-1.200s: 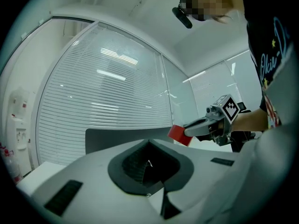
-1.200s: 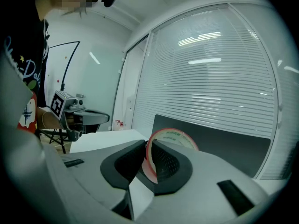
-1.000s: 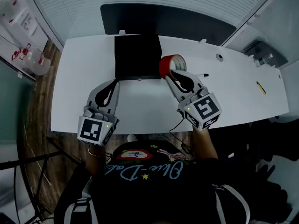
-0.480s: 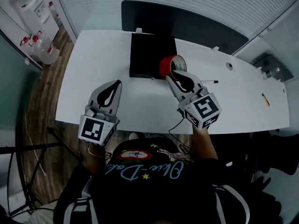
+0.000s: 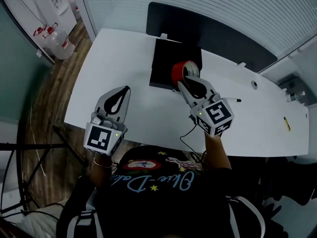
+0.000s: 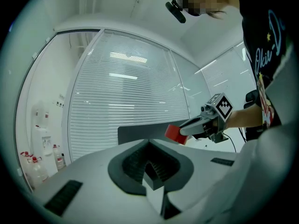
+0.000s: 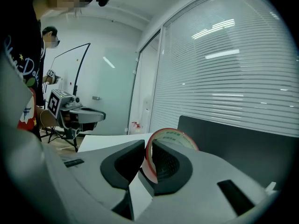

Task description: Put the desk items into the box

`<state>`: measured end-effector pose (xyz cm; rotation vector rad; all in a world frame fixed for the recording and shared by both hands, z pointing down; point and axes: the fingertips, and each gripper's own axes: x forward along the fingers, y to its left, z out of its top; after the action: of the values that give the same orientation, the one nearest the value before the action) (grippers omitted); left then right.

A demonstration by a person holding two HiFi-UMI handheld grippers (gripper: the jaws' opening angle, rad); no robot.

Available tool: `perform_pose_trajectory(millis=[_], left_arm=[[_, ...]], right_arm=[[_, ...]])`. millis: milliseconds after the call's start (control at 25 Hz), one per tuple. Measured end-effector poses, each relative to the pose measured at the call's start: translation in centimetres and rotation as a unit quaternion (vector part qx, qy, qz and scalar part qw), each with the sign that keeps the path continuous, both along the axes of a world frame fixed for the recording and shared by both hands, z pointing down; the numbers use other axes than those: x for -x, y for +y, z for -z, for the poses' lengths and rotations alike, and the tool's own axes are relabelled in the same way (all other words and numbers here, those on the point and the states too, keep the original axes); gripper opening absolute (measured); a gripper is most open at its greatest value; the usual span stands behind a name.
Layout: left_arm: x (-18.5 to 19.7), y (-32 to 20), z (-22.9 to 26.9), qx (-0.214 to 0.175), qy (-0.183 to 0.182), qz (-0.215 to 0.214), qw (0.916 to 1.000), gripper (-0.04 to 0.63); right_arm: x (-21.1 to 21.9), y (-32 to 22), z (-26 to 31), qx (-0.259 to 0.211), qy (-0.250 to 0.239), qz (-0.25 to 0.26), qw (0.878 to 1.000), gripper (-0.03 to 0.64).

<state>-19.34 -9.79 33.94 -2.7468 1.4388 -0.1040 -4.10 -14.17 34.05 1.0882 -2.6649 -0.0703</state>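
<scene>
Keeping my left gripper (image 5: 125, 89) shut on nothing at 9 o'clock, I hold the tape (image 5: 182, 71) in my right gripper (image 5: 185, 81), jaws partway closed on one side of the ring. The roll hangs over the near right corner of the box (image 5: 166, 63), which opens toward 12 o'clock. My pinch is thin, so the roll could swing or slip. Letting go here might catch the box's wall, and the tape would roll across the desk (image 5: 114, 58) toward the pen (image 5: 232, 100) at 3 o'clock.
</scene>
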Motion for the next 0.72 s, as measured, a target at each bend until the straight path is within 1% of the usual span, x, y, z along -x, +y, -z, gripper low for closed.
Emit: perform_pose_trajectory(millis=[160, 400, 720], left_arm=[[0.9, -1.1, -0.4, 0.006, -0.003, 0.01, 0.9999, -0.005], [0.8, -3.1, -0.9, 0.008, -0.004, 0.01, 0.9999, -0.005], [1.2, -4.7, -2.4, 0.029, -0.01, 0.021, 0.9993, -0.005]], right_arm=[[1.2, -1.2, -1.1, 0.012, 0.0, 0.008, 1.0, 0.051], [1.8, -2.8, -3.5, 0.037, 0.006, 0.018, 0.999, 0.051], [2.5, -4.7, -6.4, 0.069, 0.01, 0.027, 0.997, 0.051]])
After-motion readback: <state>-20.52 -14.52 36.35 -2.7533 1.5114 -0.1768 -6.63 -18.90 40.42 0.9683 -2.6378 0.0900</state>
